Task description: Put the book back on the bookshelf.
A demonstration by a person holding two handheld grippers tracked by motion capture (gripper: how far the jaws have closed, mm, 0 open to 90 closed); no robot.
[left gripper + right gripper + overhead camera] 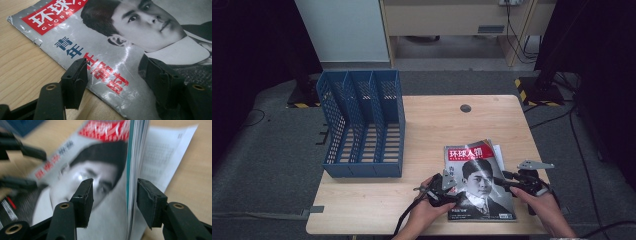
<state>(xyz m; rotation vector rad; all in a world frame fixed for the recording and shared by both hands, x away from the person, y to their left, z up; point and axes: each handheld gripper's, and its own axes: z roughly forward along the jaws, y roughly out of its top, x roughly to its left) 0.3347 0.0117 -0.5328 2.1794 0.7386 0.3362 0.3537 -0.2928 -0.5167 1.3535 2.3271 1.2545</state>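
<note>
A magazine (479,182) with a man's portrait and a red title band lies flat near the table's front right. My left gripper (453,190) rests at its left edge. In the left gripper view the jaws of the left gripper (117,72) stand apart over the cover (120,50), one at the spine edge and one on the portrait, with nothing pinched. My right gripper (500,181) is at the magazine's right edge. In the right gripper view the page edge (130,182) stands between the jaws of the right gripper (115,195), with gaps on both sides.
A blue three-slot file rack (362,125) stands on the left half of the wooden table (437,120). White printed sheets (165,155) stick out from under the magazine on its right. A small round hole (465,108) sits near the table's back edge.
</note>
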